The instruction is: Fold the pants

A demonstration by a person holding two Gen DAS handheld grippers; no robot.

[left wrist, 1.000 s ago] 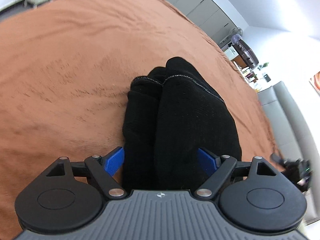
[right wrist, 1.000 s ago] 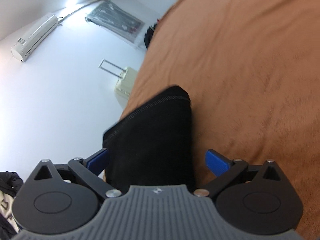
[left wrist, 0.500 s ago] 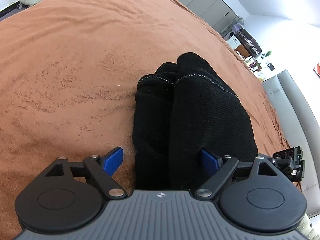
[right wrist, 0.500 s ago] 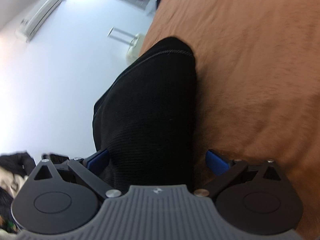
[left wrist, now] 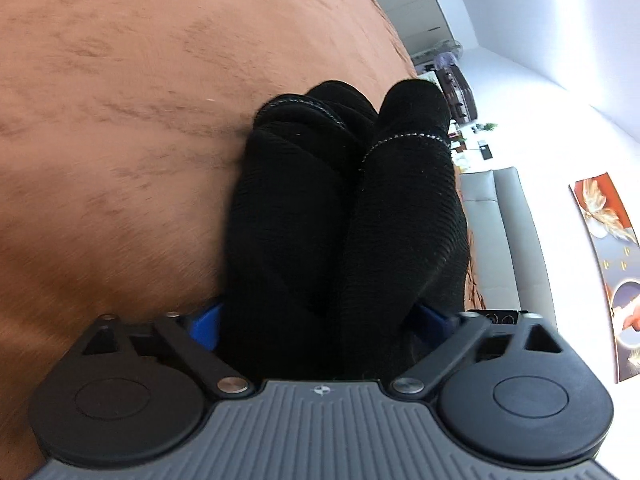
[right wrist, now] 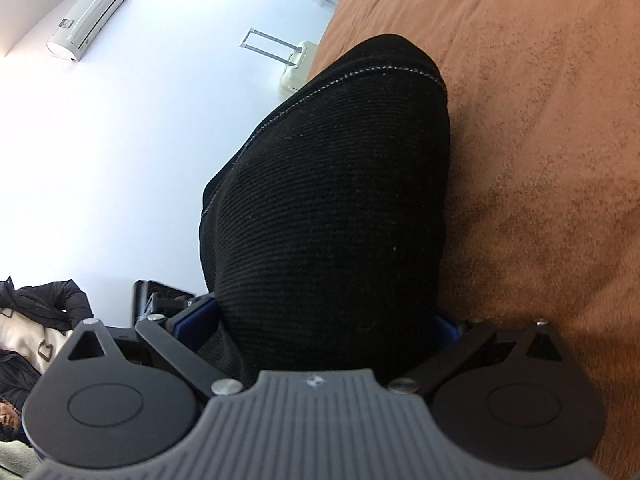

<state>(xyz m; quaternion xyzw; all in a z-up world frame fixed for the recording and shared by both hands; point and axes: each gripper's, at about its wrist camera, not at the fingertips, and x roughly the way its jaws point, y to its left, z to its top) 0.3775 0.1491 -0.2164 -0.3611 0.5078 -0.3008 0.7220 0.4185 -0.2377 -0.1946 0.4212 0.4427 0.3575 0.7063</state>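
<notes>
While the black pants [left wrist: 344, 216] lie bunched on the brown bed cover [left wrist: 120, 100], a grey sofa [left wrist: 504, 240] and a cream suitcase [right wrist: 296, 66] stand beyond its edges. Left hand-held gripper [left wrist: 320, 320]: jaws opening wide, cloth between them. Right hand-held gripper [right wrist: 324, 320] straddles a fold; its pads are mostly hidden, so contact is unclear. Open cover stretches ahead.

Each wrist camera looks forward and slightly down along its own gripper, very close to the black knitted pants [left wrist: 344, 216] [right wrist: 332, 200]; both share the brown plush bed cover [left wrist: 120, 120] [right wrist: 540, 120].
</notes>
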